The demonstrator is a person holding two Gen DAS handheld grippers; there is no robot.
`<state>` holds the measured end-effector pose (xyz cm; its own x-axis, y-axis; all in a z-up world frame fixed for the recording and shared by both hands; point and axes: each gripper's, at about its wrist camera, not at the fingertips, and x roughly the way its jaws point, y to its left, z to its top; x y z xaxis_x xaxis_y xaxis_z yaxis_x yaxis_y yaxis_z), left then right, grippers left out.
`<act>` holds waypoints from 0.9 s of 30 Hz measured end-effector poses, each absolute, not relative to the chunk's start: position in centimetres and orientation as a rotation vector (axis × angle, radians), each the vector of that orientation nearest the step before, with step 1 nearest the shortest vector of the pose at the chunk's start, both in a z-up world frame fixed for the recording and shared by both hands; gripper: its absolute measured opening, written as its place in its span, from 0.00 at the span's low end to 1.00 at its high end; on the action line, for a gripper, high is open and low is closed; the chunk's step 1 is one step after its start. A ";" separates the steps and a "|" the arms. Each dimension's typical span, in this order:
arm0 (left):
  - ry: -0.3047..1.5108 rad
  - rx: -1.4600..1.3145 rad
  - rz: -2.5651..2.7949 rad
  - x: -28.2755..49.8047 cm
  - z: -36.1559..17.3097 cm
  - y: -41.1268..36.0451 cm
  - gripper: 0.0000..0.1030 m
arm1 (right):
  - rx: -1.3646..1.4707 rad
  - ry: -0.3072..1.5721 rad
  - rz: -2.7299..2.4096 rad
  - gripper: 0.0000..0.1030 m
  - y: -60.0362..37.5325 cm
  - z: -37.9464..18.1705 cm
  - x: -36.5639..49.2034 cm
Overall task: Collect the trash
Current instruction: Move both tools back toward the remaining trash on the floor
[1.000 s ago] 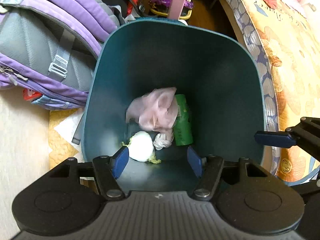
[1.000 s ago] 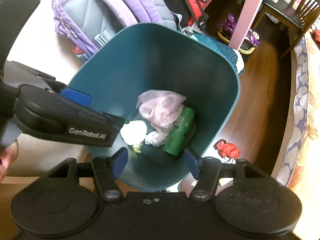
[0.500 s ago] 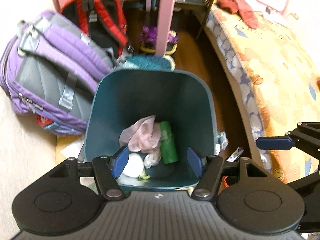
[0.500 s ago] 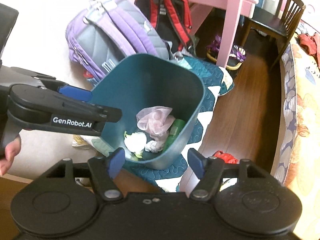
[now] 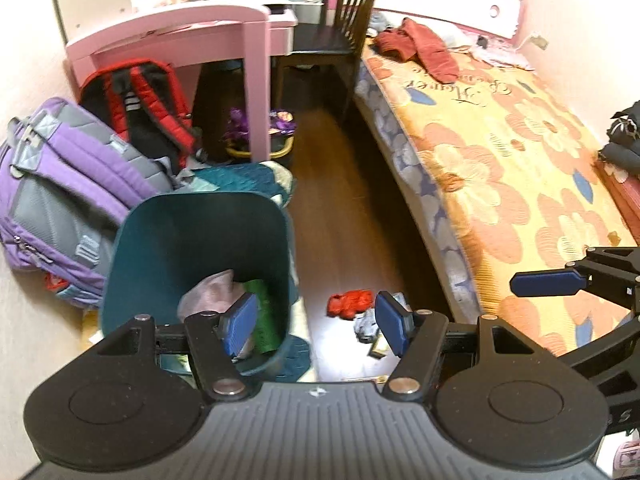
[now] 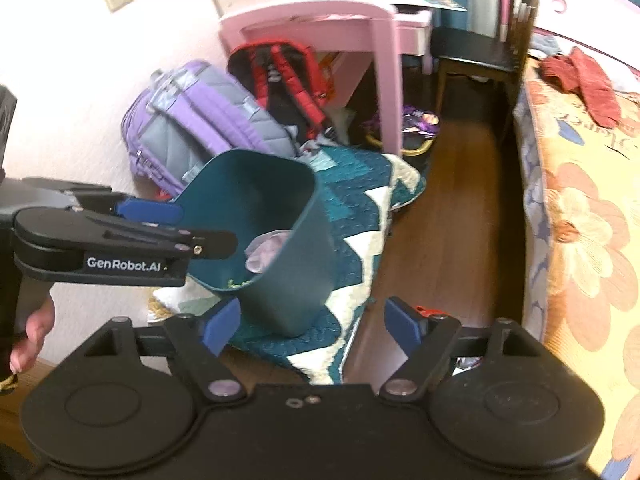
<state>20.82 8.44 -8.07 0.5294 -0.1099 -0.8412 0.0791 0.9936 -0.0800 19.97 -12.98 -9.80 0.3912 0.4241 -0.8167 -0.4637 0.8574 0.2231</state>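
The teal bin (image 5: 192, 248) stands on a quilt (image 6: 356, 200) beside the purple backpack (image 5: 60, 200). It has a pink bag (image 5: 208, 292) and a green bottle (image 5: 262, 312) inside. Both grippers are up above it with nothing in them. The left gripper (image 5: 314, 322) is spread apart and empty. The right gripper (image 6: 310, 324) has just been opening wider, with nothing between its fingers. I think one drop is done and the hunt for more trash begins. A red crumpled scrap (image 5: 350, 302) and some small bits (image 5: 366, 326) lie on the wood floor (image 5: 340, 208) near the bed (image 5: 500, 168). The next move looks like reaching down there and pinching the red scrap.
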 end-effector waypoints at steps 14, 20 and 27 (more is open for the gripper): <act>1.003 -0.106 -0.149 19.7 -10.4 -2.4 0.91 | 0.031 1.029 0.392 0.97 -28.4 -12.1 16.8; 1.044 -0.162 -0.153 20.0 -14.8 -4.3 0.98 | 0.023 1.074 0.324 0.97 -31.4 -16.3 16.5; 1.097 -0.158 -0.156 21.5 -23.3 -5.4 0.98 | 0.025 1.115 0.245 0.97 -32.2 -25.3 17.4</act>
